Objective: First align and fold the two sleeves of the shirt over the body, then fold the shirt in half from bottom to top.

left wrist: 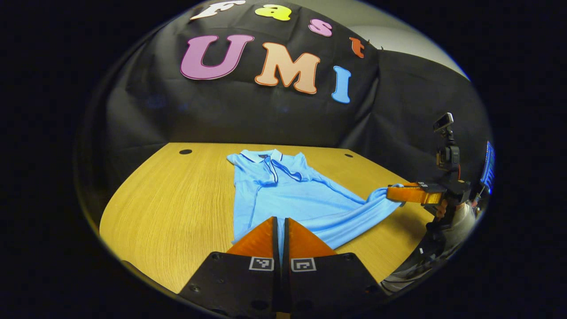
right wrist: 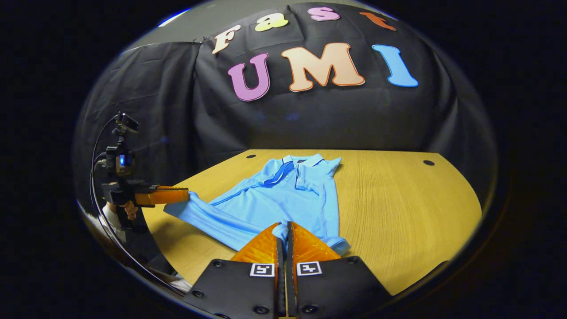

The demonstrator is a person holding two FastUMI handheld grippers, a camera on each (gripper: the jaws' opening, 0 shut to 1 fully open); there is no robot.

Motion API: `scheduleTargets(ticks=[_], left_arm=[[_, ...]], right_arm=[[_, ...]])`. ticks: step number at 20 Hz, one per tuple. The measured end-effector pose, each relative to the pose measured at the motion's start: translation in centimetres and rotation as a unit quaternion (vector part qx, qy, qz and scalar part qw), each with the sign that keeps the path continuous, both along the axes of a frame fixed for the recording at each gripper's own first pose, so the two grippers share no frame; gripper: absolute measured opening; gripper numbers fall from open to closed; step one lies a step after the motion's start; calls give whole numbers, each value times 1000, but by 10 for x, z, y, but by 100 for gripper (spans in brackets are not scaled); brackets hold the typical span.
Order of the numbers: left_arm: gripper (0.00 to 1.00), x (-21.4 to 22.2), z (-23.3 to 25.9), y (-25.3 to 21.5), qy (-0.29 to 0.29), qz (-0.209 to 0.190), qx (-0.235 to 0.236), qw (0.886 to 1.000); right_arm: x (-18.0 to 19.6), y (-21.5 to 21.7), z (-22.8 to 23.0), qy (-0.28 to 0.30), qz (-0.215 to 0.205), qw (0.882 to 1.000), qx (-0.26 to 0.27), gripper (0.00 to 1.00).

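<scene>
The light blue polo shirt (left wrist: 292, 199) lies on the wooden table (left wrist: 177, 208), collar toward the booth's black cloth wall and hem toward the person. In the left gripper view, the left gripper (left wrist: 280, 230) sits low over the hem edge with its two fingers drawn nearly together, a thin strip of blue fabric visible in the narrow gap between them; the fingers pinch the shirt's bottom edge. Farther off at the right of that view, the right gripper (left wrist: 392, 194) is seen side-on, its tip meeting a pulled-out corner of the shirt, which rises slightly off the table toward it. In the right gripper view, the right gripper (right wrist: 283, 235) also has its fingers closed to a slit, with a small bunch of blue cloth caught at their tips. At the left of that view the left gripper (right wrist: 184, 195) touches a stretched corner of the shirt (right wrist: 283, 195), held by a hand (right wrist: 130, 209) partly visible below it. The table (right wrist: 398, 208) shows round holes near its far edge.
</scene>
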State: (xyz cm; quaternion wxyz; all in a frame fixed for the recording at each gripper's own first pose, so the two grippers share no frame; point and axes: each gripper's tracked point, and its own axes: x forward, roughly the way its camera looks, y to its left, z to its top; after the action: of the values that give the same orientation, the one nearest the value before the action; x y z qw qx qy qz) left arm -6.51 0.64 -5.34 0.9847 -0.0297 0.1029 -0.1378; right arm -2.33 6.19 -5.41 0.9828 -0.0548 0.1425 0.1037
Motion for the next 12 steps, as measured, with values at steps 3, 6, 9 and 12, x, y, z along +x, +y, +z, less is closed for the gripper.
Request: scheduleTargets(ticks=[3, 6, 9, 12], left_arm=[[0, 33, 26, 10, -17, 1, 1, 1000], [0, 68, 42, 20, -23, 6, 6, 1000], [0, 108, 56, 36, -30, 27, 3, 999], [0, 147, 64, 45, -28, 47, -19, 998]], right_arm=[[34, 3, 19, -7, 2, 1000, -5, 4], [69, 1, 32, -9, -5, 1000, -6, 4], [109, -1, 48, -15, -10, 1000, -2, 4], [152, -8, 60, -11, -29, 999, 14, 4]])
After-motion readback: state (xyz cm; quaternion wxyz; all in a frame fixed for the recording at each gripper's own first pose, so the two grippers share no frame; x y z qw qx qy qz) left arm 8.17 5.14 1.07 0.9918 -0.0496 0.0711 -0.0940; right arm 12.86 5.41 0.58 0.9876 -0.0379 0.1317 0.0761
